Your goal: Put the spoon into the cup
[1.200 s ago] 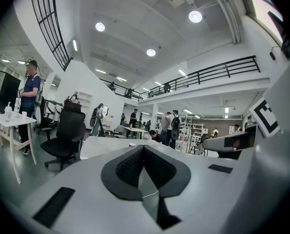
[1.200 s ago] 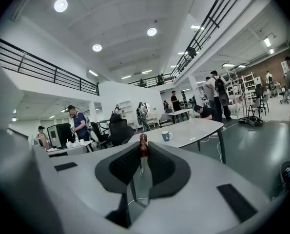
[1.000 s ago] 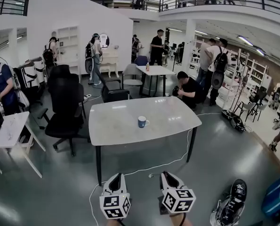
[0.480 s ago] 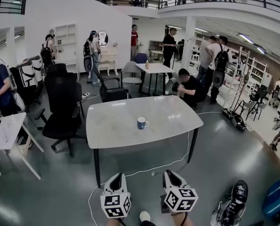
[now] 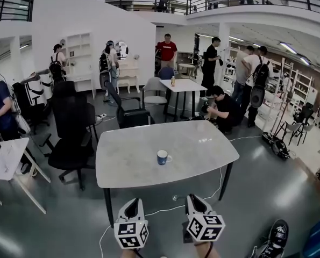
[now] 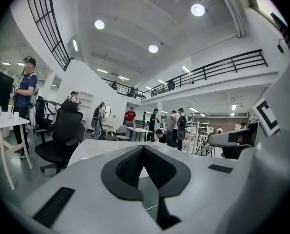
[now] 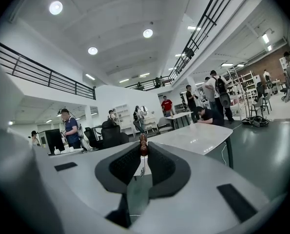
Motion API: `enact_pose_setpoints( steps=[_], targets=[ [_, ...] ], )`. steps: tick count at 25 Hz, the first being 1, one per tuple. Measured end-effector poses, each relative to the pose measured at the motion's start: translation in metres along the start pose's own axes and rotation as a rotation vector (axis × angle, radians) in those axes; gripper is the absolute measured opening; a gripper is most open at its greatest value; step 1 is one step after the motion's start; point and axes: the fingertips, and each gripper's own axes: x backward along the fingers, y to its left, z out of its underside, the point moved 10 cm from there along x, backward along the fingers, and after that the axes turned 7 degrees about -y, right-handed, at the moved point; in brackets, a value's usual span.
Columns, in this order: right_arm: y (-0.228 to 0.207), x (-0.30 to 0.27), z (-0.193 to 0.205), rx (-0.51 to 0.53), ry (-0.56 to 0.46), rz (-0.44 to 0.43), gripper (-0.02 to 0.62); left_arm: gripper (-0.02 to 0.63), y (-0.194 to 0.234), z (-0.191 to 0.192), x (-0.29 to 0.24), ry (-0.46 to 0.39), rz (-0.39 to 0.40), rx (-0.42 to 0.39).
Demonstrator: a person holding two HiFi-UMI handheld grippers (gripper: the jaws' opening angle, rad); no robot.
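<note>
A blue cup stands upright near the middle of the pale grey table, well ahead of both grippers. My right gripper is low in the head view, short of the table's near edge. In the right gripper view the right gripper is shut on the spoon, whose brown end sticks up between the pad tips. My left gripper hangs beside it. In the left gripper view the left gripper has its jaws together with nothing between them.
A black office chair stands left of the table, and a small white table further left. A white cable runs over the floor under the table's near edge. A person crouches behind the table; others stand further back.
The table and cup have come nearer and lower in the head view as both grippers moved forward together. The jaws have not changed.
</note>
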Motion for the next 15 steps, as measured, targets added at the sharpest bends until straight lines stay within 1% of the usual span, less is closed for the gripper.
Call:
enact_pose_setpoints(
  steps=[4,8,15],
  targets=[
    [-0.021,-0.030,-0.013,0.000,-0.010,-0.004,0.064,0.018,-0.005,-0.004,-0.037,-0.010,-0.005,-0.007],
    [-0.043,-0.054,-0.016,-0.002,-0.007,-0.005,0.064,0.018,-0.011,-0.002,-0.065,-0.015,-0.016,-0.011],
    [-0.062,-0.089,-0.010,-0.010,0.030,-0.002,0.064,0.018,-0.009,0.011,-0.101,0.029,-0.026,-0.019]
  ],
)
